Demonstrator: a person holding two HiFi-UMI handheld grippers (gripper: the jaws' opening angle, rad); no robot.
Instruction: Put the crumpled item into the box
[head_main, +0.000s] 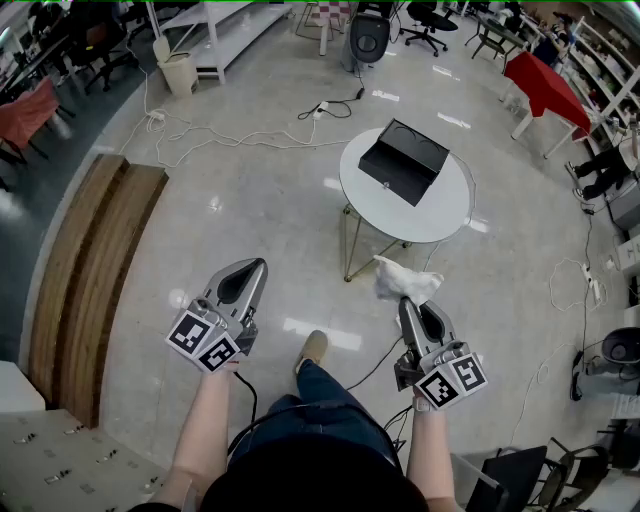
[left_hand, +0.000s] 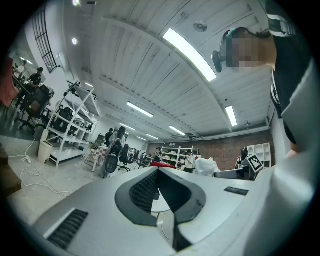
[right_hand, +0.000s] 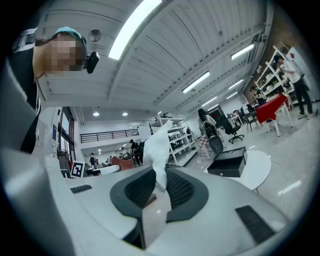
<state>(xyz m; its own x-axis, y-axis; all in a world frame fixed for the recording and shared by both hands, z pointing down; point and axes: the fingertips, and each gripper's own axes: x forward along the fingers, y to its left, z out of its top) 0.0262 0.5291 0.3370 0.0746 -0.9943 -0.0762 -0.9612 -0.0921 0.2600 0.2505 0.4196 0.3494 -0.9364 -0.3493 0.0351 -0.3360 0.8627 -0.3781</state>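
The crumpled item (head_main: 405, 281) is a white wad of paper or cloth, pinched at the tip of my right gripper (head_main: 405, 303), which is shut on it above the floor just short of the table. In the right gripper view the crumpled item (right_hand: 157, 145) sticks up from between the ribbed pads of that gripper (right_hand: 159, 174). The black box (head_main: 403, 160) lies open on the round white table (head_main: 445, 215) ahead; the right gripper view shows the box (right_hand: 227, 162) to the right. My left gripper (head_main: 257, 266) hangs at the left, shut and empty, its pads (left_hand: 145, 187) meeting at the tip.
The table stands on thin metal legs (head_main: 348, 240) over a grey floor. White and black cables (head_main: 230, 135) trail across the floor behind it. A wooden bench (head_main: 90, 260) runs along the left. A red-covered table (head_main: 545, 85) and office chairs stand at the far right.
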